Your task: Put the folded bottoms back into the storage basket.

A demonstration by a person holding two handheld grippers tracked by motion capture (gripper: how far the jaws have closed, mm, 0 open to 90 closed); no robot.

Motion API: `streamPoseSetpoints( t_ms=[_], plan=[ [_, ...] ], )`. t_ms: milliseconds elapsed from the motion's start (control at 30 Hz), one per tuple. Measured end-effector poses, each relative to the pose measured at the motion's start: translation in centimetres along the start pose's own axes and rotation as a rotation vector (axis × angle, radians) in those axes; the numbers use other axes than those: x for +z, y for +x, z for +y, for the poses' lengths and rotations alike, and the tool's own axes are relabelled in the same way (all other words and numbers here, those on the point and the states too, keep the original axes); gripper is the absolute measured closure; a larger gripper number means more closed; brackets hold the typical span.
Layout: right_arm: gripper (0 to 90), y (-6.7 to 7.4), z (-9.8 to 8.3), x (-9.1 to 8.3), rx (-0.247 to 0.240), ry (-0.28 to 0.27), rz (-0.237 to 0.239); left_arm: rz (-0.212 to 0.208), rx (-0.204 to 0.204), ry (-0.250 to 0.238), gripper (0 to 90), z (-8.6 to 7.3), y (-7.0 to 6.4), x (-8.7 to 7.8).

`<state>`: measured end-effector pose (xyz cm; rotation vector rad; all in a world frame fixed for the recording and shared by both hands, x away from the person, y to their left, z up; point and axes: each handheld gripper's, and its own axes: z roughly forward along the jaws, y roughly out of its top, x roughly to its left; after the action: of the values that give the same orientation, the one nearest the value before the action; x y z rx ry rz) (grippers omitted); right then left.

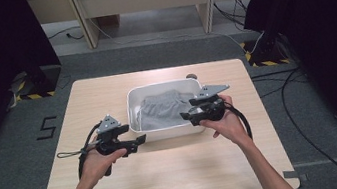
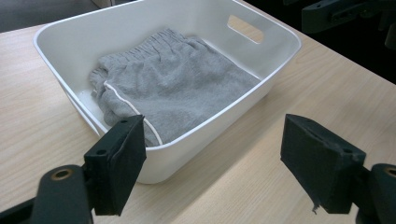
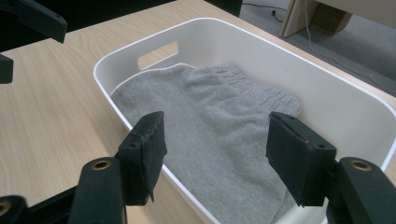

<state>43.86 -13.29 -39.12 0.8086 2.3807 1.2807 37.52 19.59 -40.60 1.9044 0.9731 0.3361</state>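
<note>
A white plastic tub (image 1: 131, 111) stands mid-table and holds a folded grey garment (image 1: 162, 108) with an elastic waistband. My left gripper (image 1: 139, 140) is open, low over the table by the tub's near left corner, its jaws apart and empty. In the left gripper view the open gripper (image 2: 217, 163) faces the tub wall (image 2: 280, 51) and the garment (image 2: 177, 84). My right gripper (image 1: 186, 116) is open over the tub's near right rim. In the right gripper view its gripper (image 3: 222, 156) hovers just above the garment (image 3: 215, 107), inside the tub rim (image 3: 327, 84), gripping nothing.
A small round brown object (image 1: 191, 76) lies on the table behind the tub. Bare wood (image 1: 177, 169) spreads in front of the tub. Dark curtains flank the table, cables (image 1: 306, 119) run over the floor at right, and wooden furniture legs (image 1: 82, 21) stand at the back.
</note>
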Motion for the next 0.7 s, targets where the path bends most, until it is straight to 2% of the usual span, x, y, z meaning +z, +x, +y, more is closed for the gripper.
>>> streamPoseSetpoints(
  t_ms=[433, 700],
  plan=[
    [37.0, 1.2, -1.2, -1.0, -0.003, -0.02, 0.006, -0.009, 0.012, 0.001, 21.9, -0.6, -0.6, -0.2],
    [34.9, 1.8, -1.9, -1.7, 0.004, -0.04, -0.006, -0.014, 0.018, -0.001, 21.9, -1.2, -0.9, -0.6]
  ],
)
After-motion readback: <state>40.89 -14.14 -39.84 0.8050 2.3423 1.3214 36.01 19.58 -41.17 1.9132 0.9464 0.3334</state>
